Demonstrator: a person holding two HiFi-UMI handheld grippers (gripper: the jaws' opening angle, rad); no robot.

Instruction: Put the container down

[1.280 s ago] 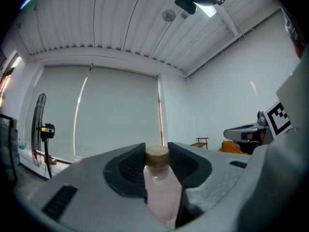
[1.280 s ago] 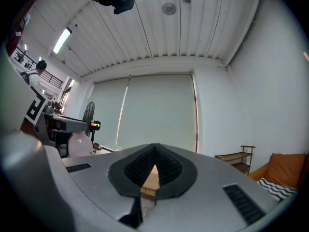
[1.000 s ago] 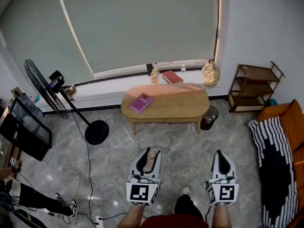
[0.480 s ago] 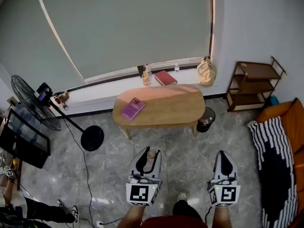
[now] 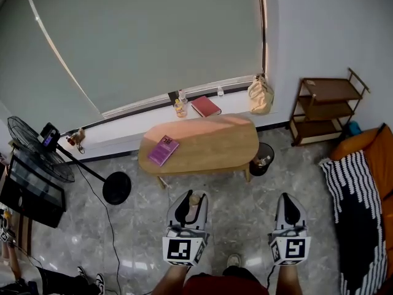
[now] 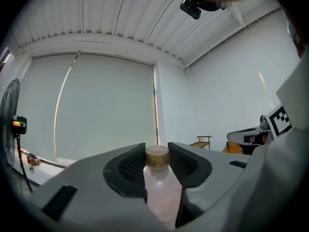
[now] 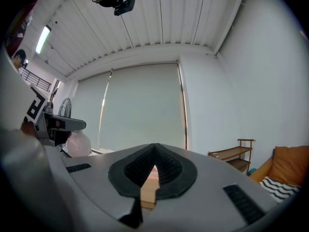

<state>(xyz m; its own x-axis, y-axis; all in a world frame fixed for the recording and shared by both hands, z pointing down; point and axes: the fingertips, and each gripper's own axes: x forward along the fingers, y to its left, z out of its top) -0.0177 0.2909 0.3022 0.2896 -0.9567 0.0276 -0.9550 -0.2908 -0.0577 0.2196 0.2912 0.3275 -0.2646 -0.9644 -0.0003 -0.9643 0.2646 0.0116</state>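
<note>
– One container (image 6: 159,192) only, right? Where is it?

– Yep, a small clear bottle with a tan cap (image 6: 157,156). It isn't resting on anything. The left gripper (image 5: 190,195) has it clamped between its jaws, both pads pressing on the sides, cap end up by the jaw tips. That puts it in the air over the grey marble floor (image 5: 239,192), short of the near edge of the wooden table (image 5: 215,143).

– And the other one?

– The right gripper (image 7: 155,146) is clenched on nothing, tips touching. It sits level with the left one, well apart from it.

– Anything on the table?

– A purple book (image 5: 163,150) near its left end. A dark bin (image 5: 261,158) stands on the floor by the table's right end. Behind it, on the windowsill (image 5: 141,120), there's a red book (image 5: 206,106), a couple of little bottles (image 5: 179,106) just left of it, and a beige bag (image 5: 260,95) at the sill's right end. A brown shelf rack (image 5: 325,106) is off to the right, a standing fan (image 5: 37,158) to the left.
</note>
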